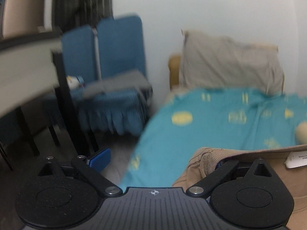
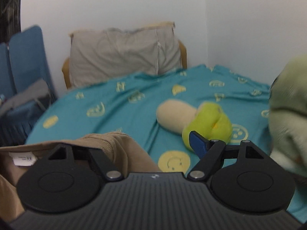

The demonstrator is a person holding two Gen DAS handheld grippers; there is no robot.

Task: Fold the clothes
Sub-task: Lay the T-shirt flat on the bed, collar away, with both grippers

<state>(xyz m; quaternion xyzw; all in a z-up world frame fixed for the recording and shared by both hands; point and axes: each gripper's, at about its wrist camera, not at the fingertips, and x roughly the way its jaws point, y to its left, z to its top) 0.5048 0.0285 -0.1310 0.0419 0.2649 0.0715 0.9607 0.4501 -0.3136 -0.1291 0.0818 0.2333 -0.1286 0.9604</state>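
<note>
The tan shirt [image 1: 239, 172] is at the near end of the bed [image 1: 211, 118], which has a teal sheet with yellow smiley faces. The collar with its white tag [image 1: 296, 160] faces the cameras.

The left tool [image 1: 155, 163] has its fingers spread wide. One blue pad [image 1: 100, 159] sticks out over the floor. The other finger is tucked under the ribbed collar, so the tool is not pinching the shirt. The right tool [image 2: 151, 149] is spread wide too. Its blue pad [image 2: 198, 145] hangs over the sheet, and its other finger is hidden behind the tan cloth. Nothing is squeezed there either.

It looks like the step is to take hold of the shirt by the neck, one tool on each side. To do that well, each tool should slide in until the cloth sits between both pads, then press together on both layers at once. Both tools should grab at the same level, so the shirt hangs straight and does not twist. Then there is a clear spot in the middle of the bed to lay it flat.

A soft toy [image 2: 205, 124], green and beige, lies on the sheet, close to the right tool. Keep the shirt away from it.

The tag has small dark print, but it is too blurry to read. I see no other words.
</note>
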